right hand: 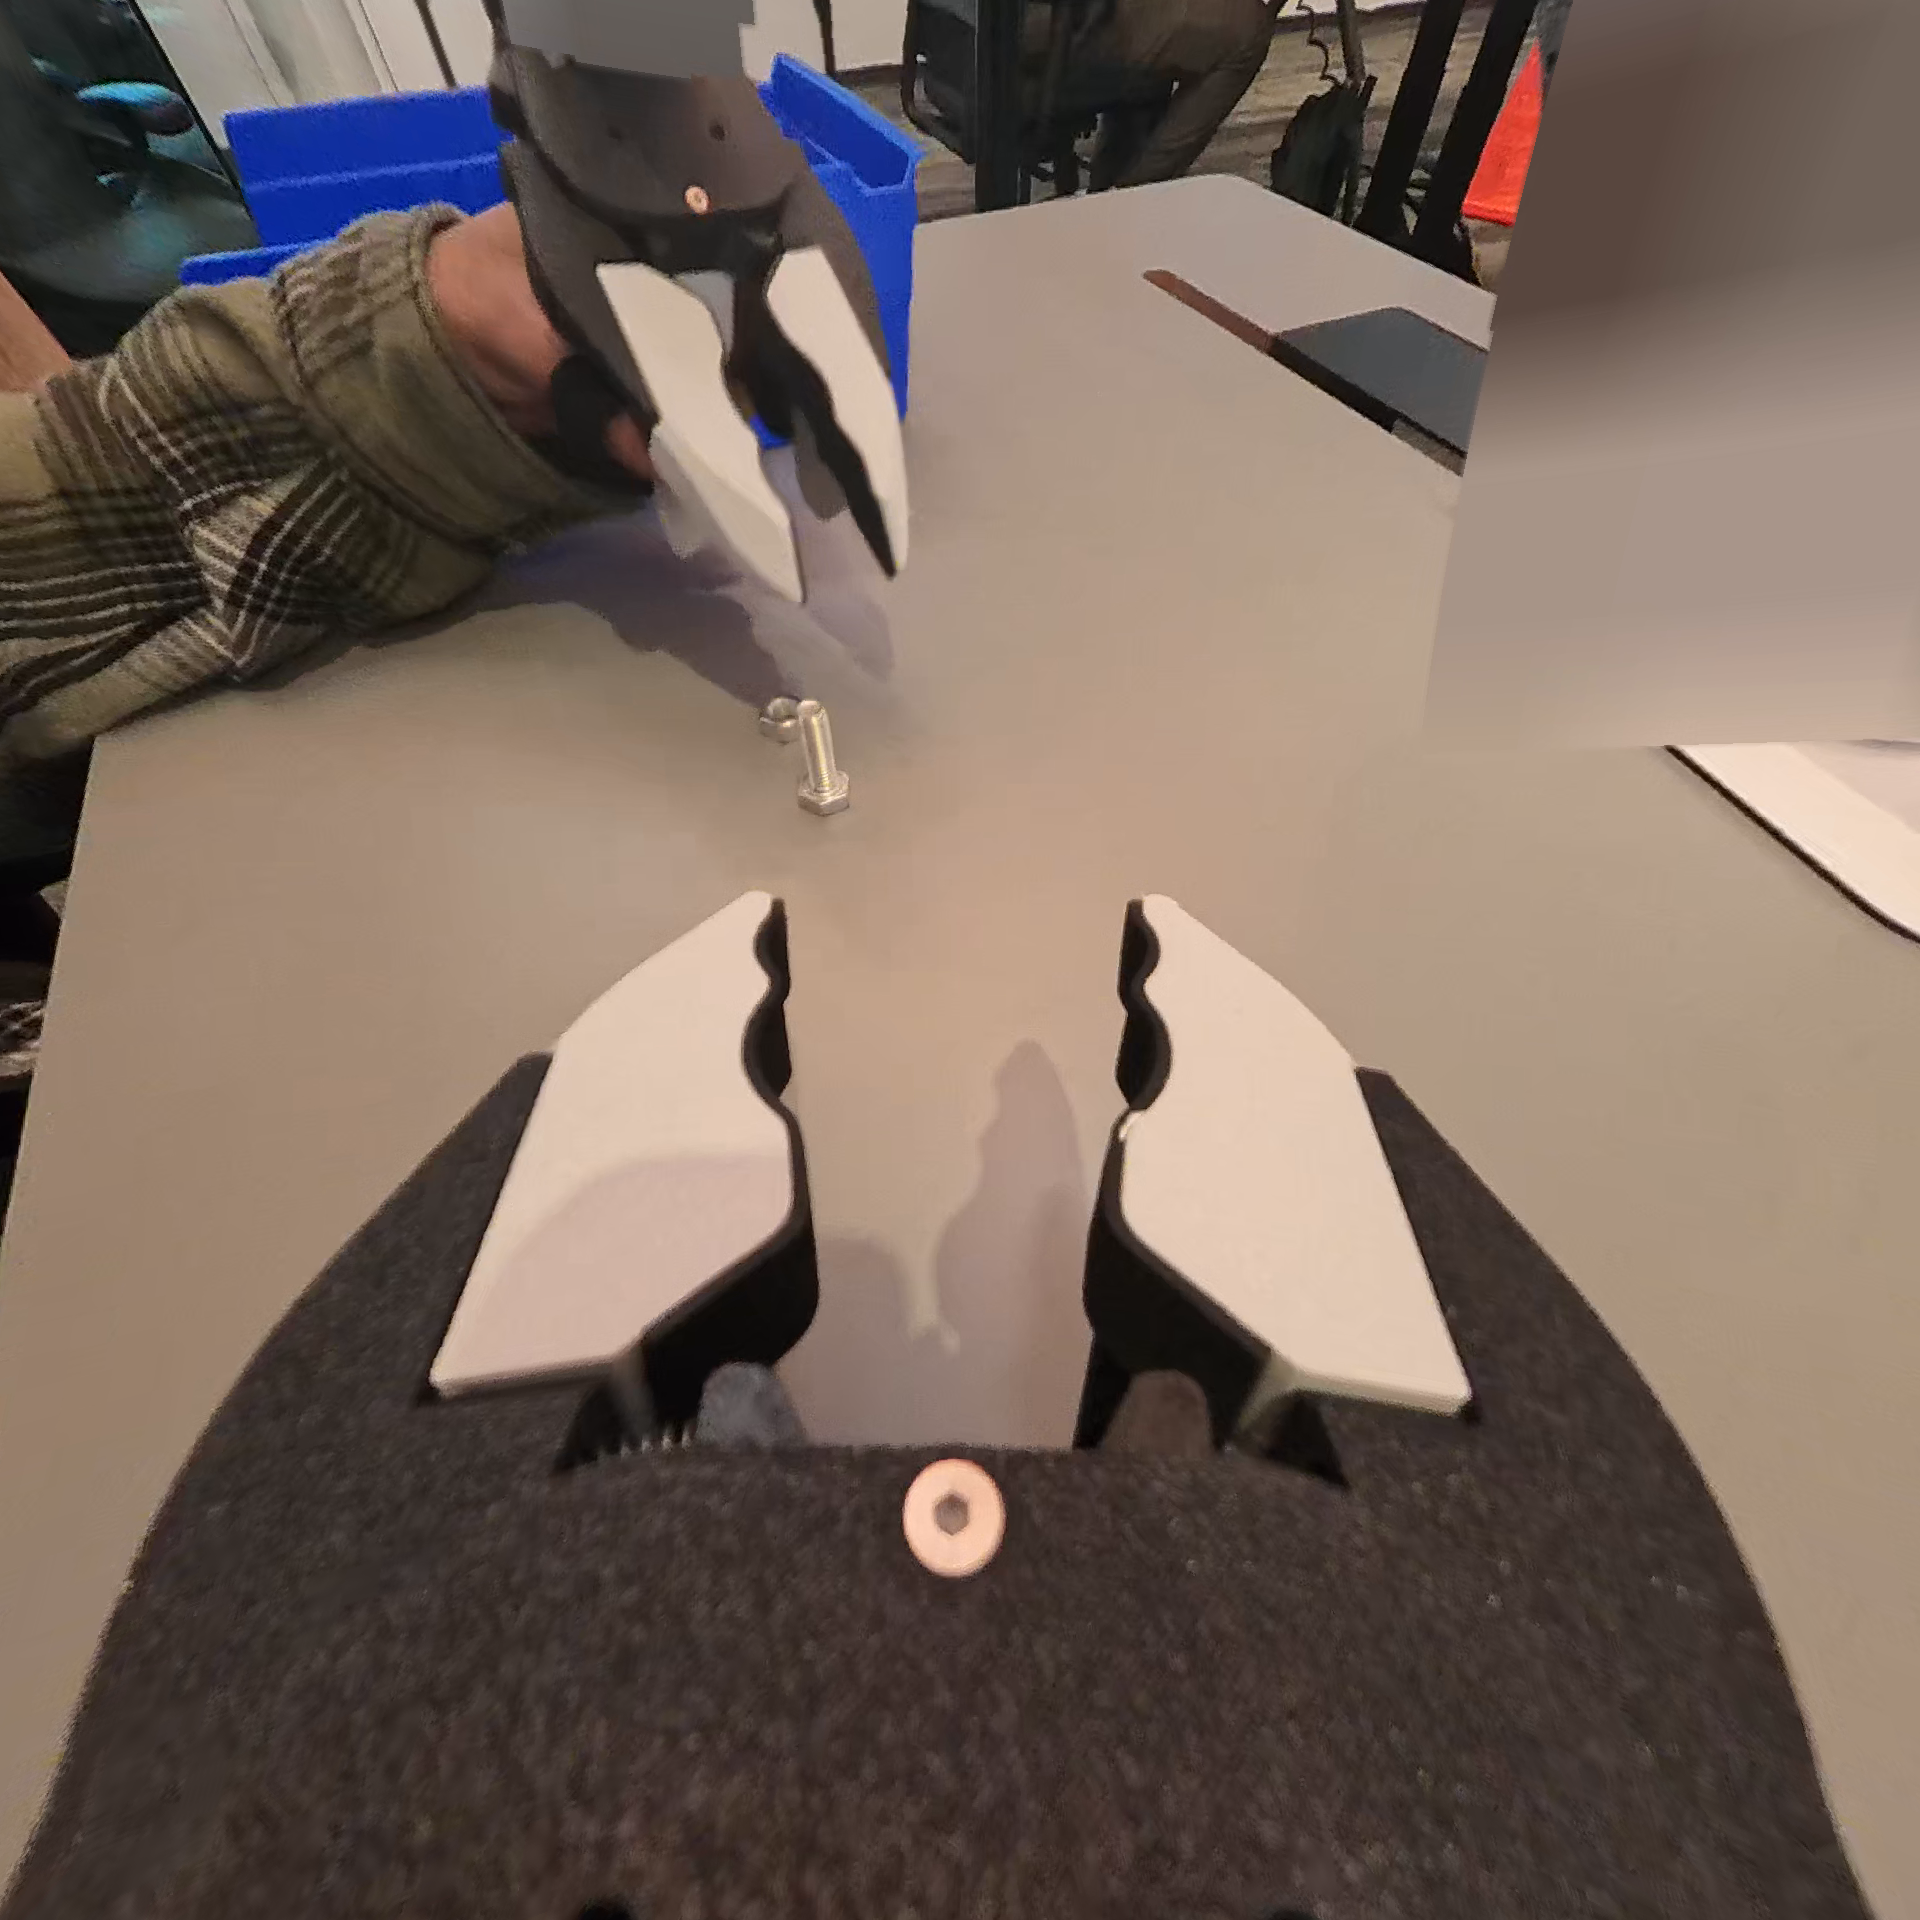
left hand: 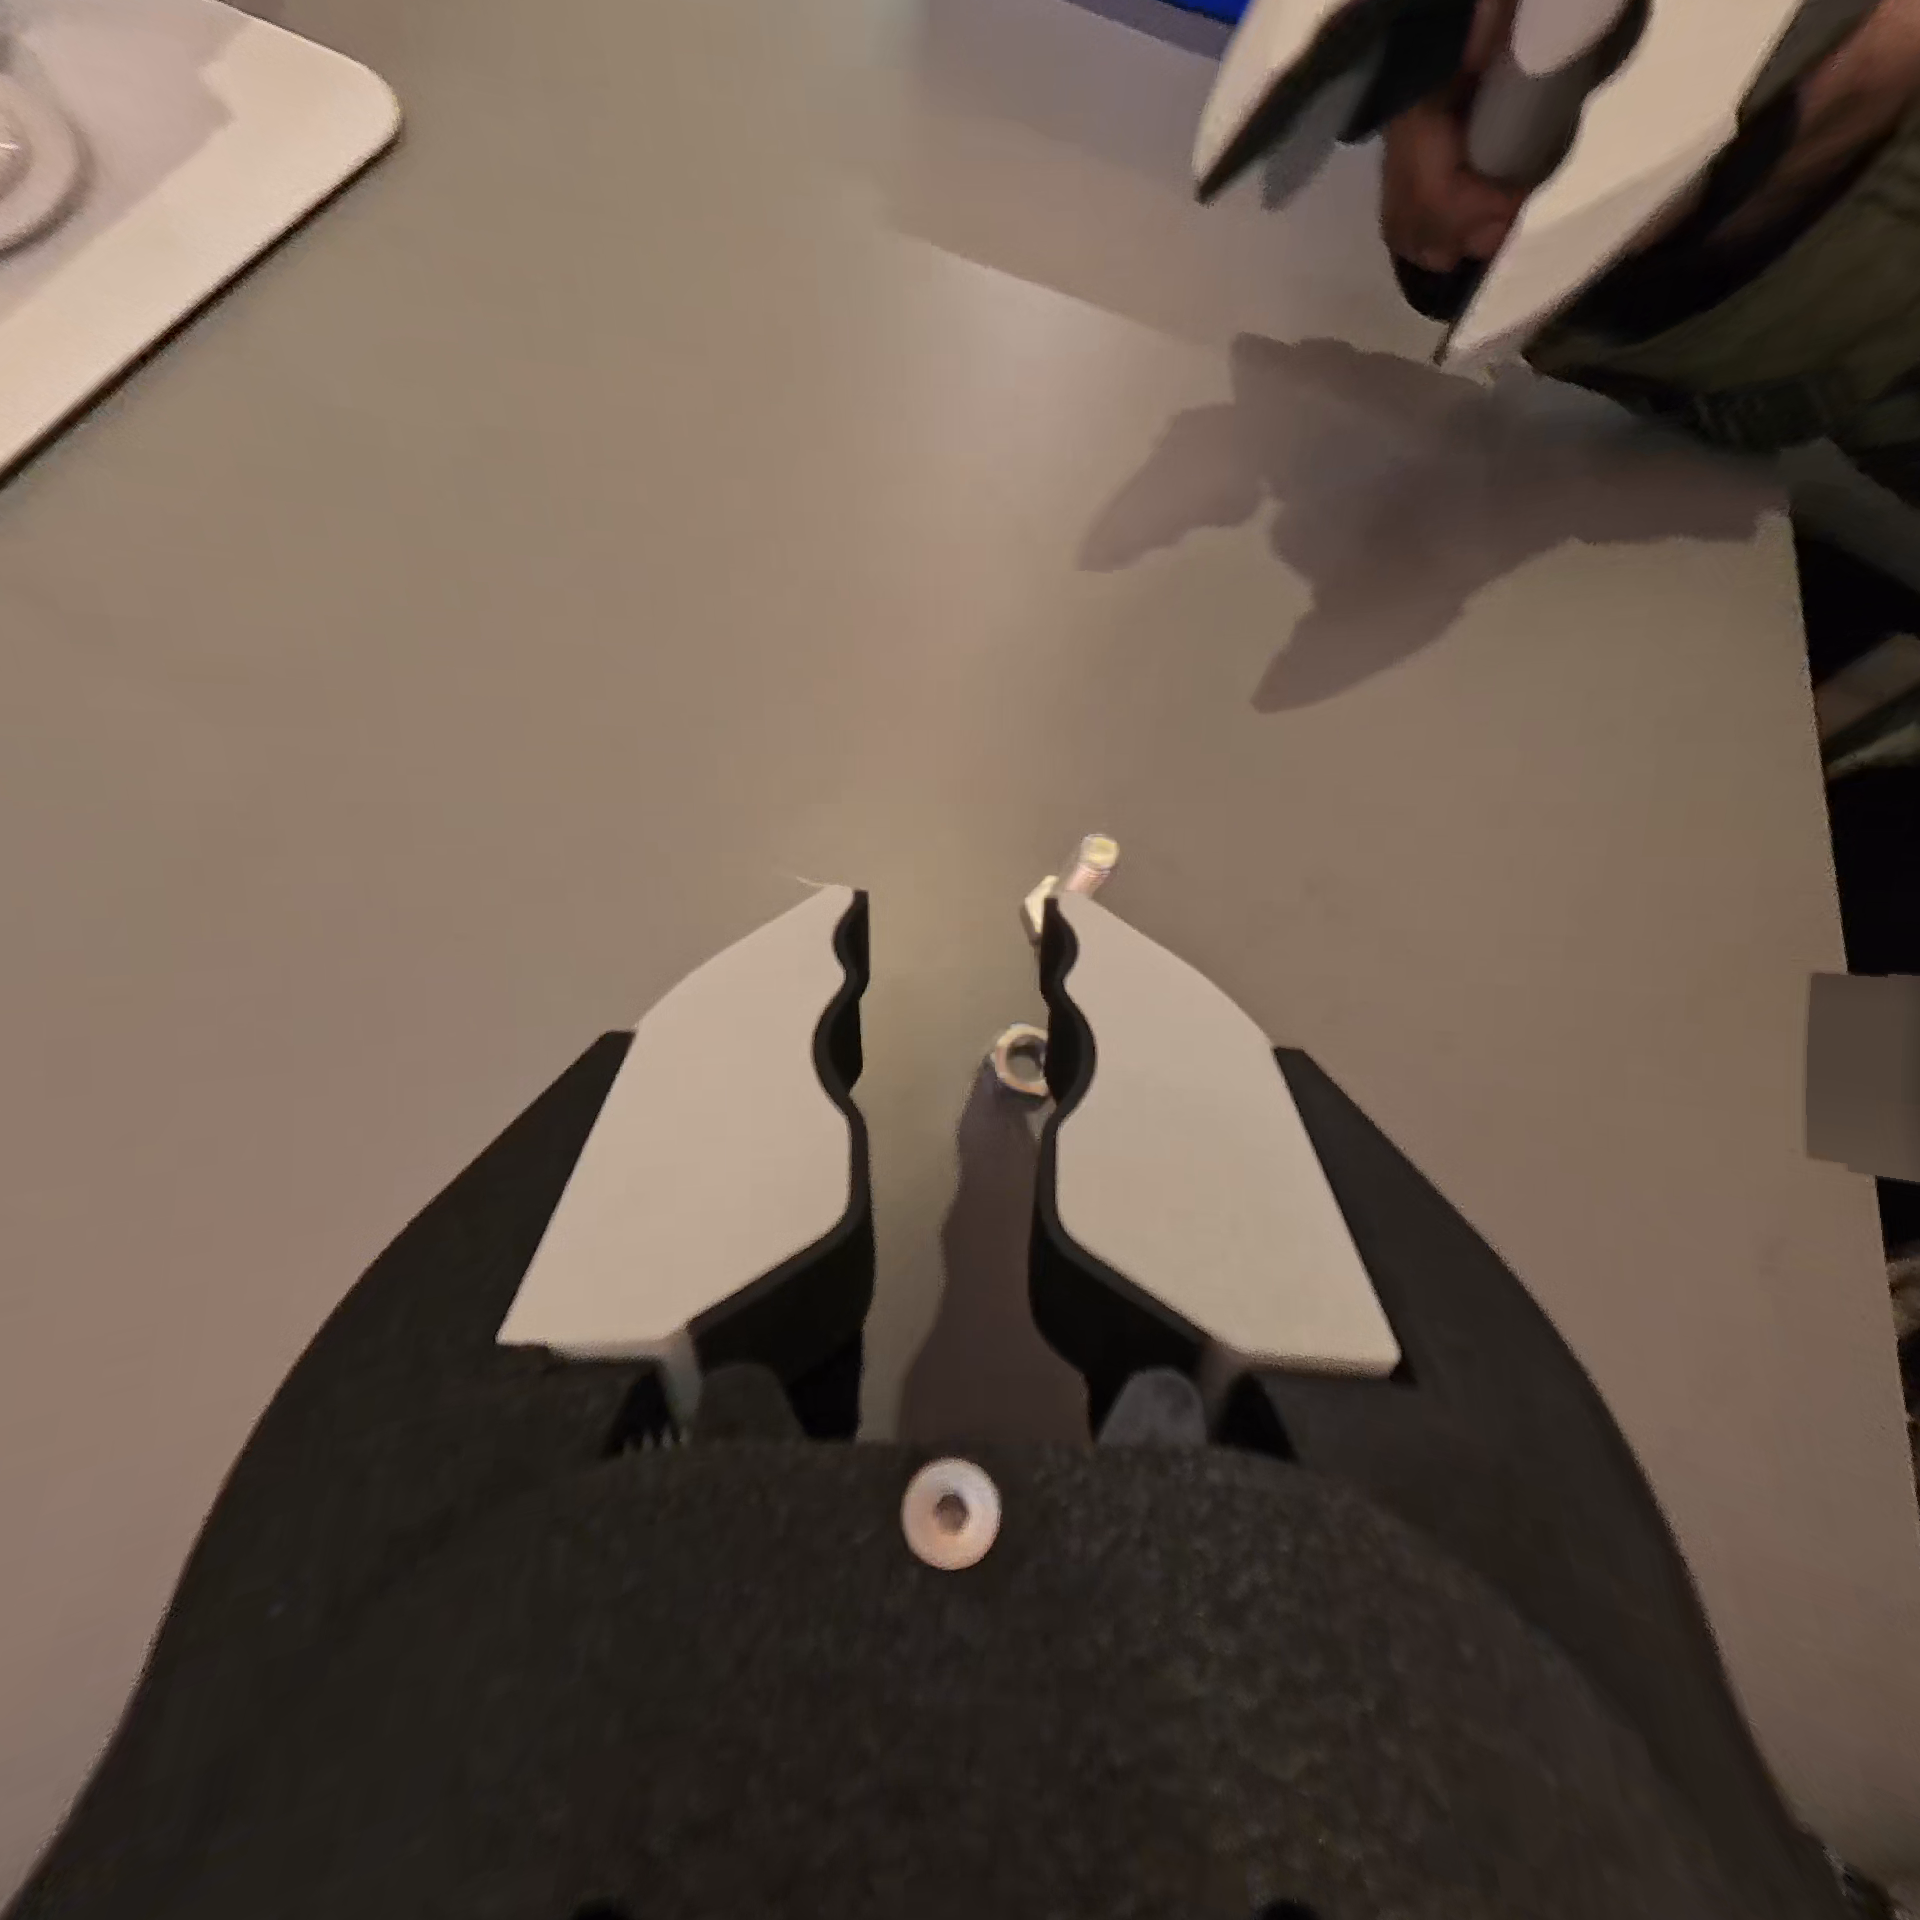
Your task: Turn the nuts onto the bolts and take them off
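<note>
Left tongs (left hand: 956,914): apart, nothing clamped, hovering low over the grey counter (left hand: 520,675). Nut (left hand: 1016,1058) lies flat on the counter between the 2 fingers, close against the inner edge of the right-hand finger (left hand: 1174,1143); whether it touches cannot be told. Bolt (left hand: 1086,864) stands head-down, shank up, just beyond that fingertip, partly hidden behind it.

Right tongs (right hand: 954,914): apart wider, empty, above bare counter (right hand: 1195,623). Bolt (right hand: 821,764) sits ahead, left of ctr, upright on its hex head. Nut (right hand: 779,717) just behind and beside it, unthreaded. Left tongs (right hand: 842,582) hang over both parts in this view, tips pointing down, clear of the counter; a hand (right hand: 499,312) in a plaid sleeve (right hand: 239,488) grips the body.

Farther off, left wrist view: right tongs (left hand: 1455,208) at upper right, raised, well apart from the parts; white tray (left hand: 208,208) at upper left corner. Right wrist view: blue bins (right hand: 416,156) at the counter's far edge, dark flat pad (right hand: 1382,364) at far right, white tray edge (right hand: 1818,821) at right.
</note>
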The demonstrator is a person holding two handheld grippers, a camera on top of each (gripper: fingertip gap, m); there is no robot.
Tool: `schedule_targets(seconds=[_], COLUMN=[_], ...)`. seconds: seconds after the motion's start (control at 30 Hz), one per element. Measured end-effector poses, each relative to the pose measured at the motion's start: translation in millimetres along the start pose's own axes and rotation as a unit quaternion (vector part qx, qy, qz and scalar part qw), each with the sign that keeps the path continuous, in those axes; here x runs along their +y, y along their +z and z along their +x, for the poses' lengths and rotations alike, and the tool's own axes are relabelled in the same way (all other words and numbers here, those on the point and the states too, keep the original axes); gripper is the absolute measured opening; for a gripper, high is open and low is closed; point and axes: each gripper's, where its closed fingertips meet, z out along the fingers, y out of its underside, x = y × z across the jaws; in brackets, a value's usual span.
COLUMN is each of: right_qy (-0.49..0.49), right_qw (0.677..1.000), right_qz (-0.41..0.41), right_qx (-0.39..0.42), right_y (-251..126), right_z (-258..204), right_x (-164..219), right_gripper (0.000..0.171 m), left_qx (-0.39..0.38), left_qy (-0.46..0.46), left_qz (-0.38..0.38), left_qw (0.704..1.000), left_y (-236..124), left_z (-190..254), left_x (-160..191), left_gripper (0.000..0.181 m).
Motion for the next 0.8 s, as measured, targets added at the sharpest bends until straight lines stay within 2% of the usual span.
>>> schedule_targets(seconds=[0.23, 0.47, 0.57, 0.67, 0.8], right_qy=[0.003, 0.003, 0.001, 0.001, -0.002], right_qw=[1.000, 1.000, 1.000, 1.000, 0.999], right_qz=[0.012, 0.020, 0.024, 0.027, 0.032], right_qx=[-0.007, 0.000, 0.007, 0.013, 0.026], right_y=[-1.4, -11.9, -17.7, -23.9, -37.8], right_z=[1.6, 3.6, 5.1, 5.8, 8.0], right_x=[0.0, -0.8, -2.6, -4.0, -7.5], right_gripper=[0.061, 0.061, 0.061, 0.061, 0.060], left_qx=[0.029, 0.046, 0.042, 0.029, 0.017], left_qy=[0.032, 0.041, 0.048, 0.053, 0.055], left_qz=[-0.057, -0.077, -0.103, -0.099, -0.065], left_qw=[0.997, 0.995, 0.993, 0.993, 0.996], left_y=[24.7, 40.5, 46.9, 49.2, 59.0], left_z=[20.2, 31.4, 31.1, 28.4, 27.4], left_x=[9.2, 10.2, 18.4, 13.3, -15.8], left_gripper=[0.032, 0.031, 0.011, 0.010, 0.010])
